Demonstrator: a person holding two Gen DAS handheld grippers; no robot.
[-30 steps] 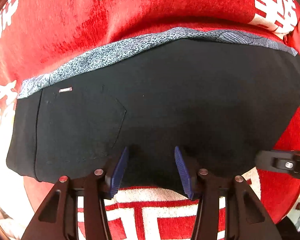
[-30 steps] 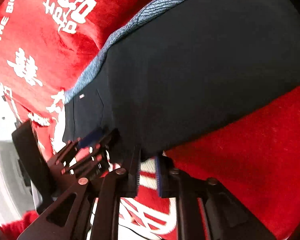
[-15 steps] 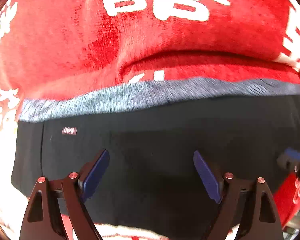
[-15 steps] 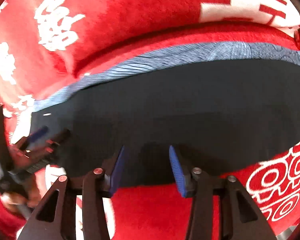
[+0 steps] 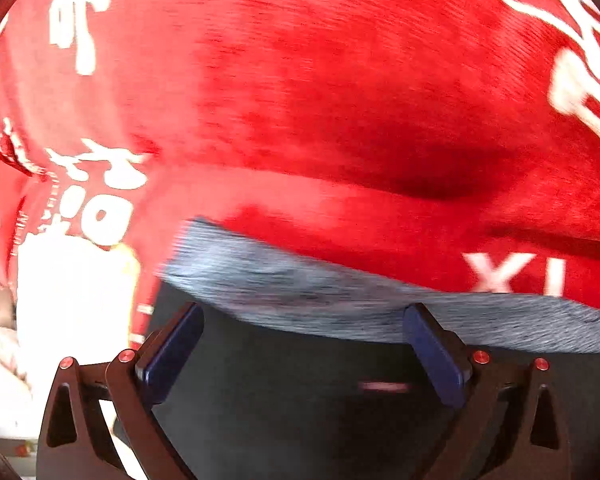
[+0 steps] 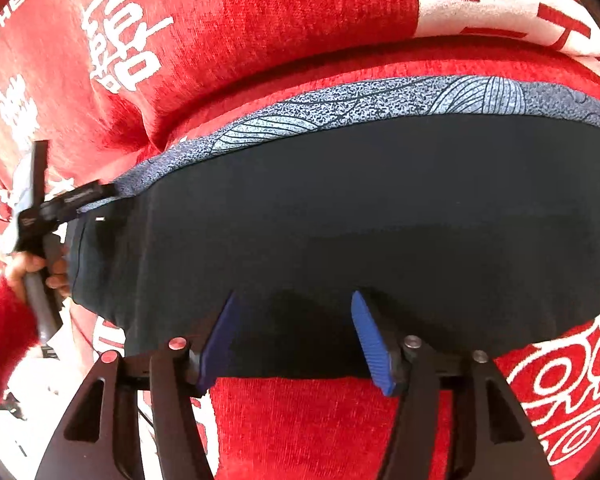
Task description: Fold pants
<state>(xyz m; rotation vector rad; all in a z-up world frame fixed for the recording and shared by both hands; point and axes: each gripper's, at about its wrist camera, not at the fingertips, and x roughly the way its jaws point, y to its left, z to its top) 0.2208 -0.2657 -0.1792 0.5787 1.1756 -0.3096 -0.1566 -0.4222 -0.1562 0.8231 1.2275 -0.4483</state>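
The folded black pants lie flat on the red blanket, with a grey-blue patterned band along their far edge. In the left wrist view the pants fill the bottom and the band is blurred. My left gripper is open and empty, over the pants near the band's left end; it also shows in the right wrist view. My right gripper is open and empty over the pants' near edge.
A red blanket with white characters covers the surface. A hand in a red sleeve holds the left gripper. A bright white area lies off the blanket's left edge.
My left gripper moved forward and left across the pants to the band's corner, staying open. My right gripper opened a little wider and stayed near the front edge.
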